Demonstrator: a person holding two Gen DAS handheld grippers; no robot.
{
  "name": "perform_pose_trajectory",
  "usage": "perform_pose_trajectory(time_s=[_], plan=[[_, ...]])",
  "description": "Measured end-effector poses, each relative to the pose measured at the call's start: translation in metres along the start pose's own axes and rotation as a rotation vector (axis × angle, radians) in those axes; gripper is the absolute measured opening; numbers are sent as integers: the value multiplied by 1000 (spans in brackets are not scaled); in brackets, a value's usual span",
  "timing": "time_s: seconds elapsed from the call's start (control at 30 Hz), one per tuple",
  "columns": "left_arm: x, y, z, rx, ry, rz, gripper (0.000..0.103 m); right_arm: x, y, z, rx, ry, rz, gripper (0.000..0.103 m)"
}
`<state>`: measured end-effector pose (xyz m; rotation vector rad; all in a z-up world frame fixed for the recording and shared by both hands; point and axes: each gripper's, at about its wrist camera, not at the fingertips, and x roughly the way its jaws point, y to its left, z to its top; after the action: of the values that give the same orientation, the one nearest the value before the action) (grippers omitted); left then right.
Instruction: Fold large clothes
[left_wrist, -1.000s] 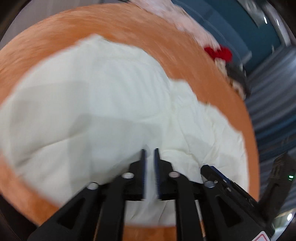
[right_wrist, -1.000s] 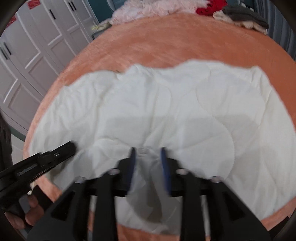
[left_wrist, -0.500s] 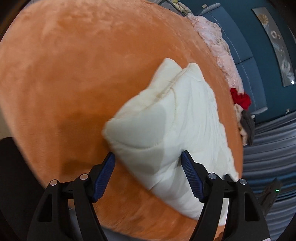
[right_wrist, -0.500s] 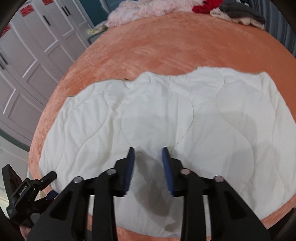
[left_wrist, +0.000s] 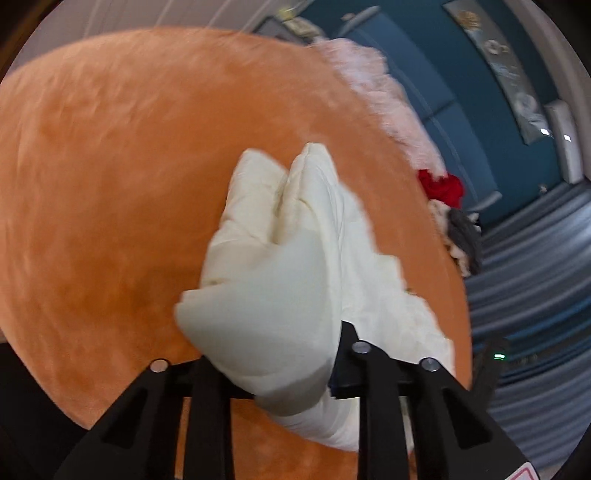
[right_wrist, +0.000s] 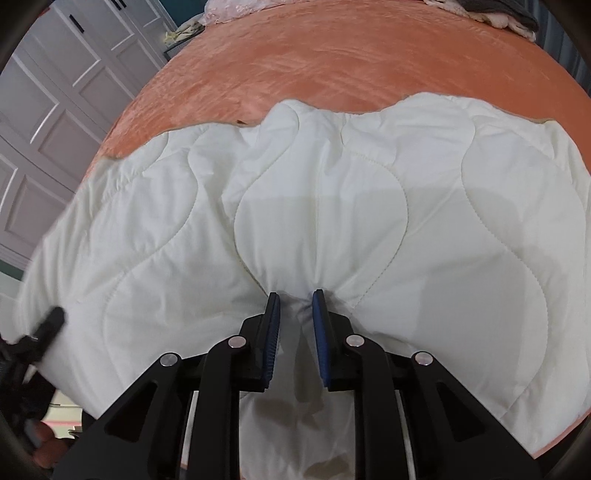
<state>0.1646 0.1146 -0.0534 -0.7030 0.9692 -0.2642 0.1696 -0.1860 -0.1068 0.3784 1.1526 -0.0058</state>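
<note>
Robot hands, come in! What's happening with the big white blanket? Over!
Left gripper jaws around a thick folded corner of the white quilt. Right gripper pinching its near edge. Nothing blocking on the orange bed.
</note>
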Motion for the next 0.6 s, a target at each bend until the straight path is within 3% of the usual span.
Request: perform_pose_trajectory(time_s=[0.1, 0.3, 0.43, 0.6], plan=[[-25, -15, 6, 23, -36, -30, 18, -25, 2, -10, -15, -10, 58, 17], [-68, -37, 10, 211, -93, 46, 18, -70, 11, -67, -108, 32, 143, 17], [-73, -57, -2, 298, -78, 45, 18, -48, 23, -93, -148, 74, 155, 17], [-69, -105, -28, 446, -60, -4, 17, -23, 17, -93, -83, 75, 210, 17]])
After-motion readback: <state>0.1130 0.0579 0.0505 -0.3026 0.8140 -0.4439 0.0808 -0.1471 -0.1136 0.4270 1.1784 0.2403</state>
